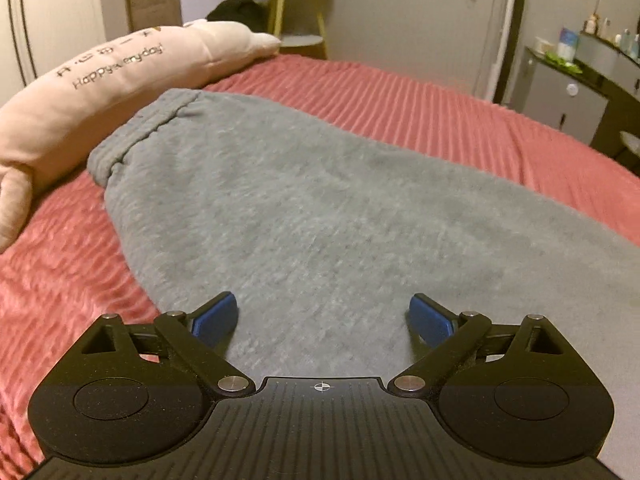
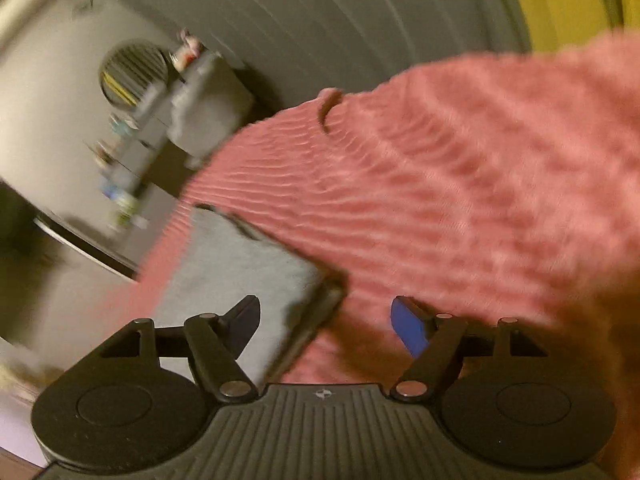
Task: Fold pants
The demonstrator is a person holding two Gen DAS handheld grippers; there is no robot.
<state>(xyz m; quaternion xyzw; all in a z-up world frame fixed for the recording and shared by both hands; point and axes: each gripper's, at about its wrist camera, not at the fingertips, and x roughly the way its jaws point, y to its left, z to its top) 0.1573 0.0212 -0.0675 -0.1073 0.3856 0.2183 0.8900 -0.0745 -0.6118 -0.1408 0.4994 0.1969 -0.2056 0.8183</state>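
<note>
Grey fleece pants [image 1: 304, 208] lie flat on the pink ribbed bedspread [image 1: 420, 104], with the waistband [image 1: 132, 136] at the far left near a pillow. My left gripper [image 1: 324, 316] is open and empty, its blue pads just above the pants' near part. In the blurred right wrist view, a leg end of the pants [image 2: 244, 268] lies on the bedspread [image 2: 460, 200] near the bed's edge. My right gripper [image 2: 326, 324] is open and empty, just above the leg's corner.
A long pale pink pillow [image 1: 100, 92] with writing lies along the bed's far left side. A yellow-legged side table [image 1: 296, 12] stands behind it. A grey cabinet with bottles [image 1: 576, 80] stands to the right, and it also shows in the right wrist view [image 2: 160, 120].
</note>
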